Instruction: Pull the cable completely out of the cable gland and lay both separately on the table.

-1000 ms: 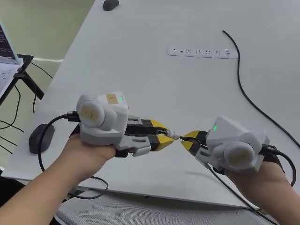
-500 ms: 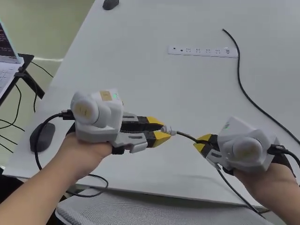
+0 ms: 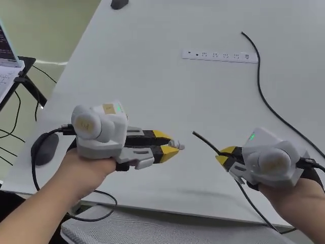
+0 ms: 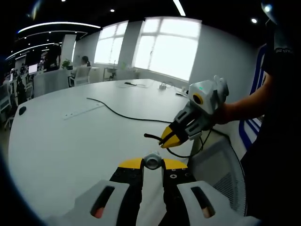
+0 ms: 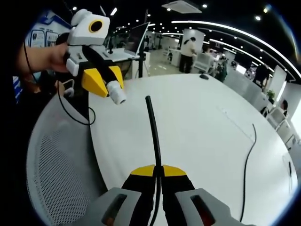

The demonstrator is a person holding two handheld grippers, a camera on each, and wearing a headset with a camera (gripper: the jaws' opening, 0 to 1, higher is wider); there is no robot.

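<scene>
Head view had the left gripper (image 3: 170, 147) clamped on the small cable gland (image 3: 177, 146) at its jaw tips, and the right gripper (image 3: 223, 155) pinched shut on the black cable (image 3: 205, 142). The cable's free end ran out along the right jaws, pointing far-left toward the gland with a clear gap between. Both hung above the near edge of the white table (image 3: 152, 61); each likely needed only lowering, apart.

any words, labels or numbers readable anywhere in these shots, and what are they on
No text can be read here.
Laptop screen: rows of text, too small to read.
Power strip: small marks by the sockets, too small to read.
</scene>
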